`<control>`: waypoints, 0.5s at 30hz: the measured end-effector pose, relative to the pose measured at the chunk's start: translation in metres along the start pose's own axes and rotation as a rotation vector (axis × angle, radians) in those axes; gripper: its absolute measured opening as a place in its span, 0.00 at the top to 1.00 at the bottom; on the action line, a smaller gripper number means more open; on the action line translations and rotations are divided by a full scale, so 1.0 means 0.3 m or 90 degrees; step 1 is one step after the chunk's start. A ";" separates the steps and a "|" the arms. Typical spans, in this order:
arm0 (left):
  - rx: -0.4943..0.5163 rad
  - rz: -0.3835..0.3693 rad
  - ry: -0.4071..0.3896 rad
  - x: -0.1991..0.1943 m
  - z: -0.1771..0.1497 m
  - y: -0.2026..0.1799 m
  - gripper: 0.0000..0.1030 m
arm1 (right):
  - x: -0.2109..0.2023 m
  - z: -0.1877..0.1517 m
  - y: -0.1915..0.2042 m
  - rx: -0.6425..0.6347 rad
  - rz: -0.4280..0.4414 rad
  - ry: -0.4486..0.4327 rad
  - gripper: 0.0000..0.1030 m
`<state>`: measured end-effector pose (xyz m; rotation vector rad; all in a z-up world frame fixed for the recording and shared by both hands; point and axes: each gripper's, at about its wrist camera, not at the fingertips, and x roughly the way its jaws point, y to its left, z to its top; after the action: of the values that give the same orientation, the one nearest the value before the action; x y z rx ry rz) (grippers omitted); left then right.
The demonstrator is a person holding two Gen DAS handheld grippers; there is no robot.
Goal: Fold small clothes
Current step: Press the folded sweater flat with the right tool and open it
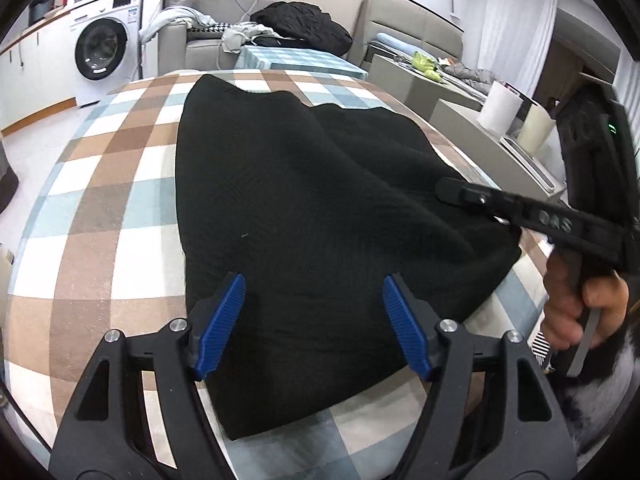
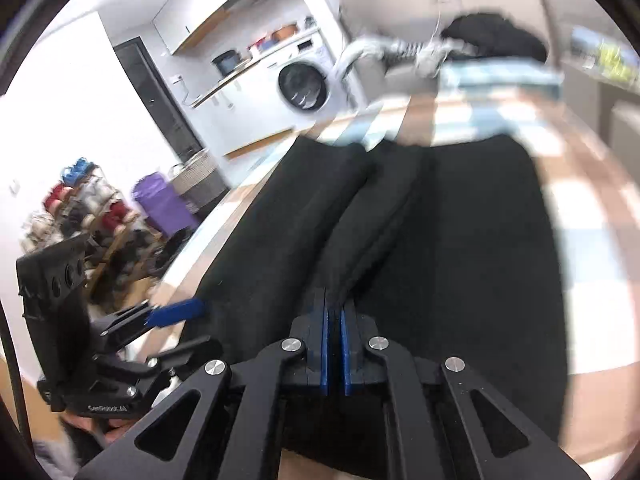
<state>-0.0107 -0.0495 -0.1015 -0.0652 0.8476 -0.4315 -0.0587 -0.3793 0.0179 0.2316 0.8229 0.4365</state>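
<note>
A black knitted garment (image 1: 312, 216) lies spread on the checked tablecloth (image 1: 104, 200). My left gripper (image 1: 314, 320) is open, its blue pads (image 1: 224, 320) held just above the garment's near edge, holding nothing. My right gripper (image 2: 334, 344) is shut on a raised fold of the black garment (image 2: 360, 224), which bunches up in front of its blue pads. In the left wrist view the right gripper (image 1: 452, 190) reaches in from the right onto the garment's right side. In the right wrist view the left gripper (image 2: 176, 312) shows at the lower left, open.
The table's right edge runs beside a grey cabinet with a paper roll (image 1: 500, 106). A washing machine (image 1: 106, 46) and a sofa with a black pile (image 1: 300, 24) stand behind. A purple bin (image 2: 164, 204) and shelves of clutter stand left of the table.
</note>
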 end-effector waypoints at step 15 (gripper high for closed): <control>0.041 0.010 0.004 -0.036 -0.010 -0.001 0.28 | -0.075 0.004 0.033 -0.055 -0.011 0.027 0.73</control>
<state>-0.0193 -0.0453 -0.0957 0.0016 0.8396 -0.4443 -0.0742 -0.3809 0.0369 0.1346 0.8455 0.4610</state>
